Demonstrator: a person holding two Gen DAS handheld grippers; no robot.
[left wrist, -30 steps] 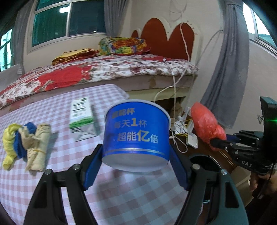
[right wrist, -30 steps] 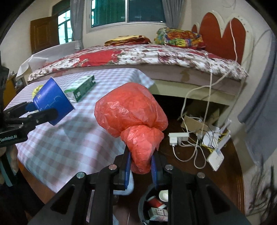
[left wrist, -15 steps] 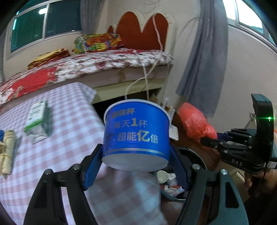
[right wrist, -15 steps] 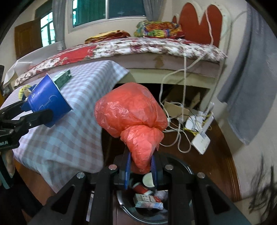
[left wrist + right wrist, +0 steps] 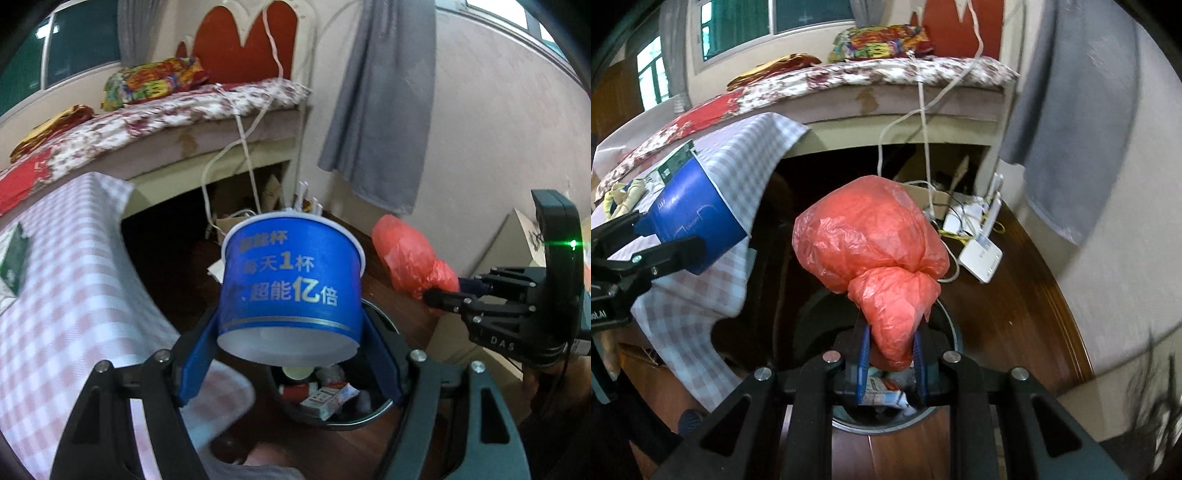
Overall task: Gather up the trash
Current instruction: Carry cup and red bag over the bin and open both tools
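We hold the left tool [image 5: 291,347] clamped on a blue paper cup [image 5: 291,291], its blue pads pressing the cup's two sides near the base, so the cup sits upright between them with its white rim away from us and pale lettering across its wall. Directly below the cup, in the left wrist view, we see a dark round bin [image 5: 332,406] on the wooden floor, with small cartons and wrappers lying inside it. Our right tool [image 5: 891,363] is nearly pressed together, pinching the knotted neck of a red plastic bag [image 5: 871,236], whose bulging body stands up beyond the fingertips. From the right wrist view the bag hangs over the same bin [image 5: 951,328], whose rim curves around behind the tool and whose contents show just under the pads. In the left wrist view the right tool and its bag [image 5: 410,258] appear at the right, near the cup but apart from it. To the left lies the surface under a checked cloth [image 5: 66,280], its edge drooping beside the bin. On it we make out a green and white carton [image 5: 674,164] and some bundled yellow and blue cloths [image 5: 620,195]. Behind stand a bed with a floral cover [image 5: 166,118], white cables [image 5: 243,147] and a grey curtain [image 5: 384,103].
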